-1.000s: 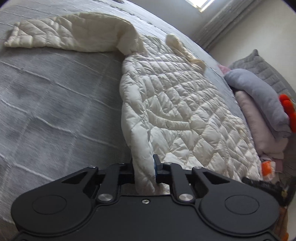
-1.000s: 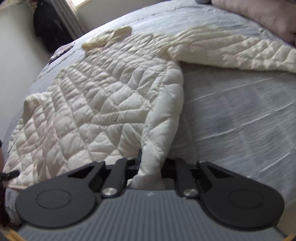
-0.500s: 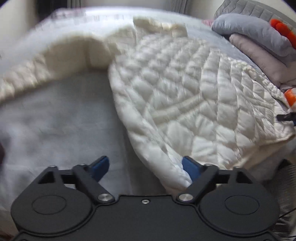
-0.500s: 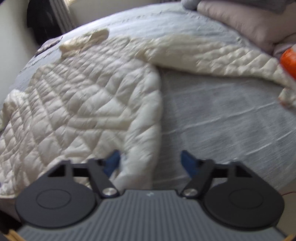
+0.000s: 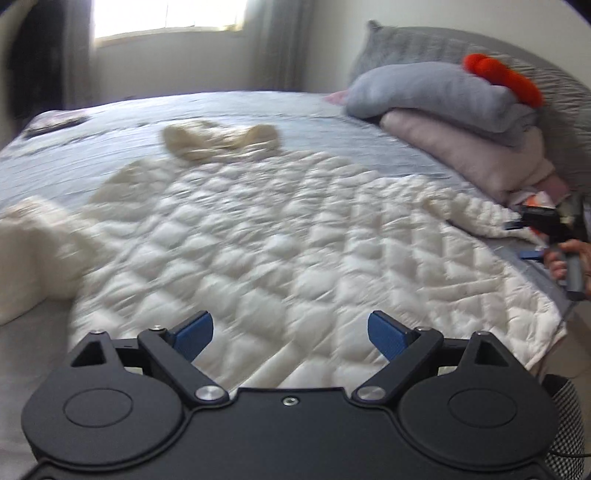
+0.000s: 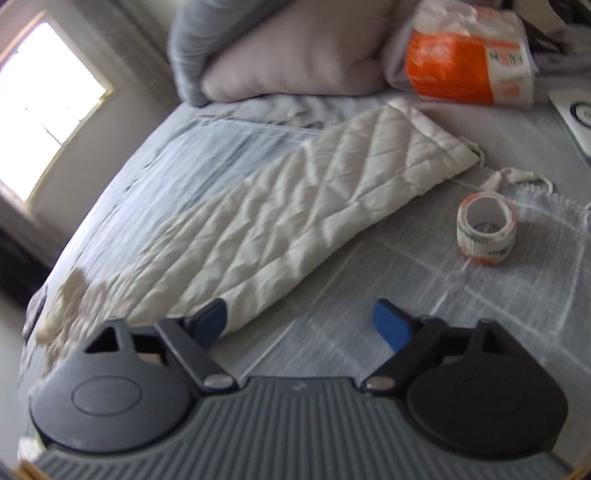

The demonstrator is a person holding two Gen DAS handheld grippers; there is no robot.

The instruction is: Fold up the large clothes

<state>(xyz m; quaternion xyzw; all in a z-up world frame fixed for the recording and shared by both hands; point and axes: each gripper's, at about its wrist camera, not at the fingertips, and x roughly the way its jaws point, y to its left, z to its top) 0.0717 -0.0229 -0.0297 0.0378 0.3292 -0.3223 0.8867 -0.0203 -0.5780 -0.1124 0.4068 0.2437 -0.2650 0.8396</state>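
A cream quilted jacket lies spread flat on the grey bedspread, its hood at the far end. My left gripper hovers open over the near hem, with nothing gripped. One sleeve stretches across the bed toward the pillows. My right gripper is open beside that sleeve's near end. Its jaws are closing, with only bedspread and the sleeve's edge by the left pad between them. The right gripper, held in a hand, also shows at the far right of the left wrist view.
Grey and pink pillows with an orange item are stacked at the bed's head. An orange-and-white package, a tape roll and a white cord lie near the sleeve's cuff. A window is behind.
Both grippers let go of the jacket's side edges and opened. Each rolled level and swung away: the left now faces the jacket body, the right faces the outstretched sleeve.
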